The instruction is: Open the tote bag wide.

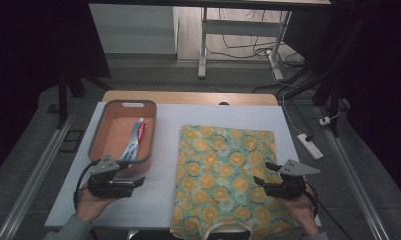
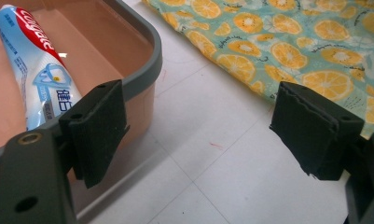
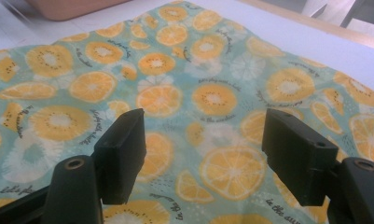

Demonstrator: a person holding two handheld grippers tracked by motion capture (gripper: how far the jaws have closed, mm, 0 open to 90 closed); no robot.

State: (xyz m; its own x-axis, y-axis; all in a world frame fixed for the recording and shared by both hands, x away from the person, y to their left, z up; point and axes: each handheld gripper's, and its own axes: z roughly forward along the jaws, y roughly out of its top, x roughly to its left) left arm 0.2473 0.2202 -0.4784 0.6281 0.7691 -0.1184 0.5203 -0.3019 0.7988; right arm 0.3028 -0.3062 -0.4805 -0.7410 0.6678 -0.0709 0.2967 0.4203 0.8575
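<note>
Looking down from the high view, I have both claws low over a white table (image 1: 163, 165), each held in one hand. My left gripper (image 1: 138, 183) has its jaws spread wide with nothing between them; just beyond its near jaw sits an orange bin (image 1: 99, 134) with a grey rim, and inside it lies a toothpaste tube (image 1: 136, 139), resting at a slant along the bin floor. In the left gripper view the bin's corner (image 2: 152, 56) sits just beside the left jaw, perhaps brushing it (I cannot tell for certain).

My right gripper (image 1: 260, 181) hovers over the near right part of a folded cloth printed with orange slices (image 1: 223, 170), which lies flat on the table to the right of the bin. Its jaws are also wide apart and hold nothing; in the right gripper view the cloth (image 3: 184, 84) spreads out ahead of and beneath both jaws.

As I judge it, the step in hand is taking hold of the cloth. To do it well I should lower the right claw to an edge, pinch all layers together, and keep the left claw clear of the bin.
</note>
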